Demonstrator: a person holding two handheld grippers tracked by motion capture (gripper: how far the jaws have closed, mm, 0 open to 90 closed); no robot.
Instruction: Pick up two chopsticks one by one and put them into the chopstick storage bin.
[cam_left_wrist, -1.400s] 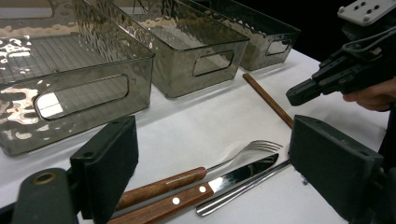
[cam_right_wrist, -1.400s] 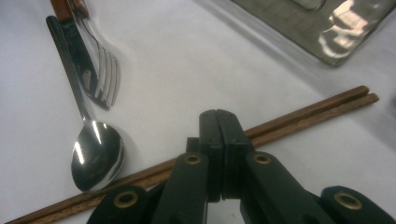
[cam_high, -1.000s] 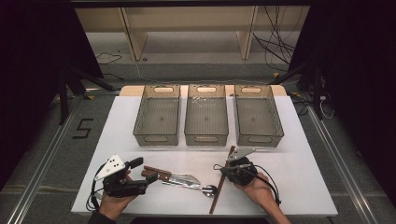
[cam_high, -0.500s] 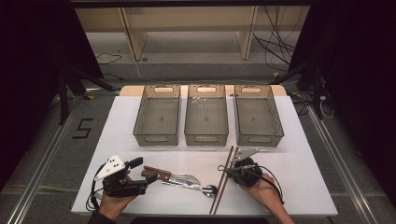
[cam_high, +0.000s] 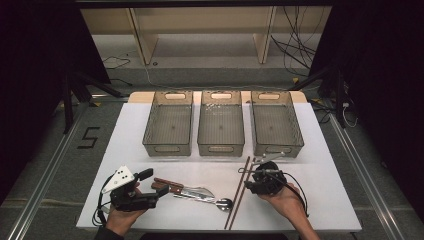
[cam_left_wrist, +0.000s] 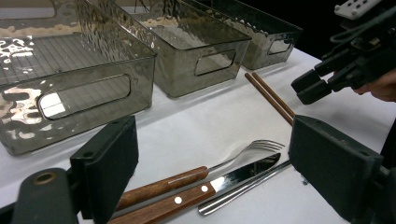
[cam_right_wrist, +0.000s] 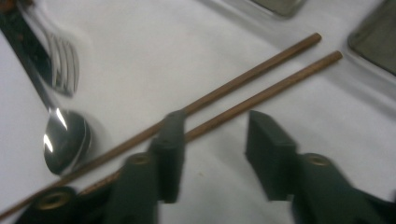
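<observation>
Two brown chopsticks (cam_high: 239, 192) lie side by side on the white table, running from near the bins toward the front edge. My right gripper (cam_high: 252, 181) (cam_right_wrist: 217, 156) hovers just over them; its jaws have just been opening and stand open with bare table in the gap, while one chopstick (cam_right_wrist: 261, 95) passes under the left jaw. A fork (cam_left_wrist: 247, 149), a wooden-handled knife (cam_left_wrist: 205, 189) and a spoon (cam_right_wrist: 65, 140) lie to the left of the chopsticks. My left gripper (cam_high: 156, 186) (cam_left_wrist: 222, 172) stands wide open at the handle ends of this cutlery.
Three grey see-through bins (cam_high: 169, 148) (cam_high: 221, 147) (cam_high: 277, 147) stand in a row at the back of the table, with nothing visible in them. The other gripper (cam_left_wrist: 345, 65) shows at the upper right of the left gripper view. Dark floor and rails surround the table.
The right gripper's jaws have parted over the chopsticks and the hand has shifted slightly. The left gripper and the cutlery have not moved.
</observation>
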